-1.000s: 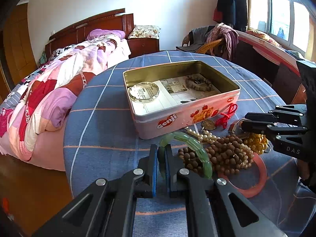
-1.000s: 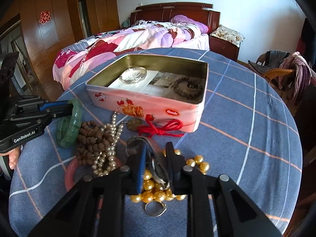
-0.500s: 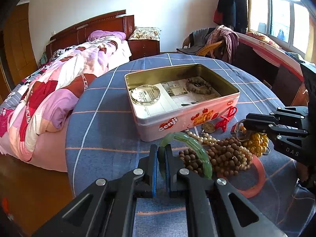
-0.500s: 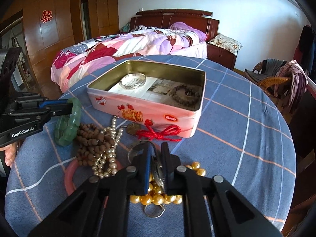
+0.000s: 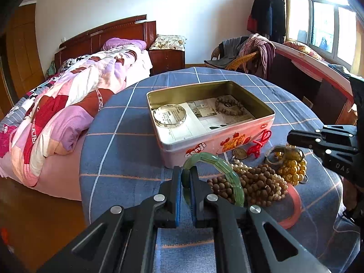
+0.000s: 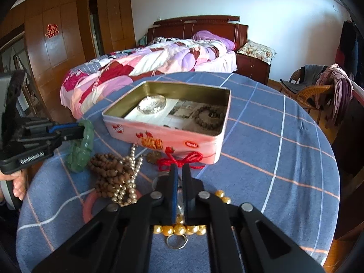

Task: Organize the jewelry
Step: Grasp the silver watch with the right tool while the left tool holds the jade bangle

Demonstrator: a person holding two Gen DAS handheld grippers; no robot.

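My left gripper [image 5: 186,177] is shut on a green jade bangle [image 5: 218,166] and holds it just above the blue checked tablecloth, near the front of the open pink tin [image 5: 218,143]. It also shows in the right wrist view [image 6: 79,128] with the bangle [image 6: 83,145]. My right gripper [image 6: 178,177] is shut on a thin metal ring [image 6: 179,195] over the gold bead bracelet [image 6: 179,229]. The tin [image 6: 163,138] holds a silver bangle [image 5: 169,115] and a brown bead bracelet [image 5: 229,105].
A heap of brown beads [image 5: 257,182], a pearl string [image 6: 129,182], a pink bangle [image 5: 295,204], a bronze coin with red knot [image 5: 257,146] lie before the tin. A bed [image 5: 68,104] stands left of the round table, a wicker chair [image 6: 314,93] behind.
Both grippers have risen and drawn back from the table. The right jaws have closed tighter on the metal ring. The left one still grips the green bangle.
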